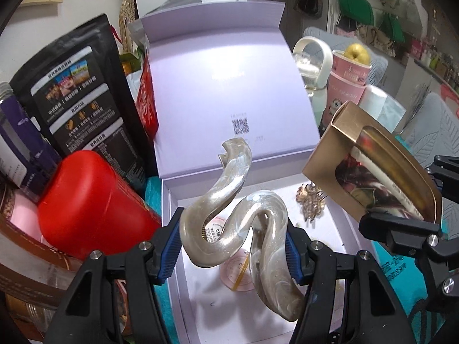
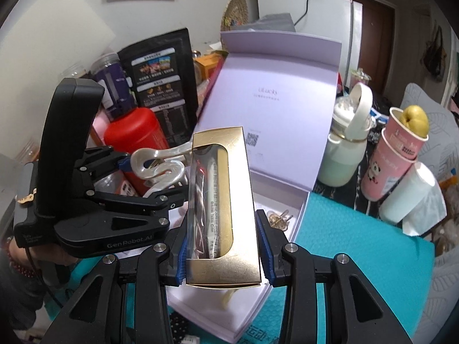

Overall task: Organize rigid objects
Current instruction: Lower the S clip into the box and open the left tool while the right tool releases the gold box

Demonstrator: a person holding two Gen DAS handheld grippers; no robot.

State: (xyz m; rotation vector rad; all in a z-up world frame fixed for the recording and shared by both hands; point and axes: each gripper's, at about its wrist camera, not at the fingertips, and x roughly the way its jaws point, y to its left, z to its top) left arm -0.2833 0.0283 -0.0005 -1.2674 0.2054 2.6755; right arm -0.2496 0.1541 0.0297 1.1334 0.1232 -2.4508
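Note:
My left gripper (image 1: 233,250) is shut on a pearly S-shaped hair claw clip (image 1: 229,215) and holds it above the open lilac box (image 1: 178,286). In the right wrist view the clip (image 2: 156,166) shows at the left, in the left gripper (image 2: 152,177). My right gripper (image 2: 222,252) is shut on a gold windowed box (image 2: 222,200) with a pen-like item inside, held over the lilac box (image 2: 287,229). The gold box (image 1: 370,166) also shows in the left wrist view at the right. A gold trinket (image 1: 311,203) and a pink round item (image 1: 238,272) lie in the box.
A red canister (image 1: 91,209), a black pouch (image 1: 80,86) and a purple jar (image 1: 17,143) stand left of the box. A white bottle (image 2: 347,143), stacked pink cups holding a yellow fruit (image 2: 398,154) and a paper roll (image 2: 407,192) stand to the right. A teal mat (image 2: 358,258) covers the table.

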